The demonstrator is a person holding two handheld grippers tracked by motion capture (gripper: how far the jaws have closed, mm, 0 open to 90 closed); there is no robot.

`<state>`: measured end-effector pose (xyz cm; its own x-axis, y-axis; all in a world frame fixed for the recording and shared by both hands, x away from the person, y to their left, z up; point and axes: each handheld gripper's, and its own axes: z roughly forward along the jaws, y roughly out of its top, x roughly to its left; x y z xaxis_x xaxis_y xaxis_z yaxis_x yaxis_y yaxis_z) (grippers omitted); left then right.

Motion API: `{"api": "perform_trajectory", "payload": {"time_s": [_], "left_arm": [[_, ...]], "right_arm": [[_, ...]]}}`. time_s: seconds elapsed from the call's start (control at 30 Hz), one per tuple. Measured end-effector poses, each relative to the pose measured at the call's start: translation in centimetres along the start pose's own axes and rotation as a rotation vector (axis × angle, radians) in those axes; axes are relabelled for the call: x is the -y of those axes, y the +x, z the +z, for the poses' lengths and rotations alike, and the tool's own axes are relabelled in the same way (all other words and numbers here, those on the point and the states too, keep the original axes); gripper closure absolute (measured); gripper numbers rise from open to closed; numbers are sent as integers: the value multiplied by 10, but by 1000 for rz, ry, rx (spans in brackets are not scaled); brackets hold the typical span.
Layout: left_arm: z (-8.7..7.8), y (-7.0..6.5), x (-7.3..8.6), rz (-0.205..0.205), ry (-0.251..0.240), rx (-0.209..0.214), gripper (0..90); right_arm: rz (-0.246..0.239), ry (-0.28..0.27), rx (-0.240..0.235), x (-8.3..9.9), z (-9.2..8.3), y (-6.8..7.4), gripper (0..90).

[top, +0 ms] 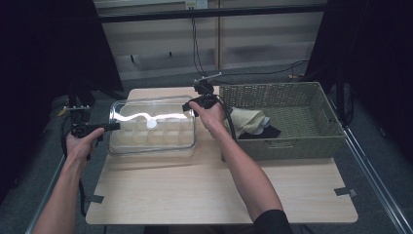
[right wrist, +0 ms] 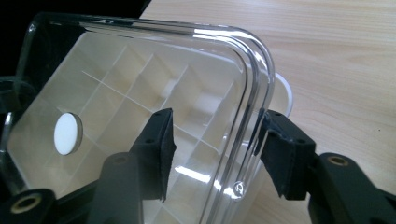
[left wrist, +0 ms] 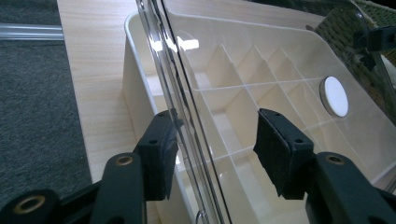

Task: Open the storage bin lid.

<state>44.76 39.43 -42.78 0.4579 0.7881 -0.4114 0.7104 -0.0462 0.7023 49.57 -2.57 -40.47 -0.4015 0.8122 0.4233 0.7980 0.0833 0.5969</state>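
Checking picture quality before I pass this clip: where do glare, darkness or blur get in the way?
High view: dim overall, black at both sides; a bright streak of glare runs across the clear lid. Left gripper view: sharp, with small white reflections on the lid's rim; the white divided box reads clearly. Right gripper view: glare along the lid's curved edge, dark top-left corner, tabletop evenly lit.

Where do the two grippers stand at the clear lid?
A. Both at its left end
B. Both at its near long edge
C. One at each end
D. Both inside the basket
C: in the high view the left gripper is at the left end of the clear lid and the right gripper is at its right end.
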Motion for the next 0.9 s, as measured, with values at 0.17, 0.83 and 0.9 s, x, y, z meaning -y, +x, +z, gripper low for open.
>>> {"api": "perform_trajectory", "payload": {"time_s": [0.17, 0.83, 0.9], "left_arm": [[-6, 0, 0, 2, -9, 8, 524], [-27, -7, 2, 41, -28, 17, 630], [-28, -8, 2, 43, -35, 12, 637]], "right_arm": [[-8, -21, -19, -1, -8, 1, 541], [5, -65, -91, -3, -39, 13, 662], [-1, -67, -93, -3, -41, 14, 670]]}}
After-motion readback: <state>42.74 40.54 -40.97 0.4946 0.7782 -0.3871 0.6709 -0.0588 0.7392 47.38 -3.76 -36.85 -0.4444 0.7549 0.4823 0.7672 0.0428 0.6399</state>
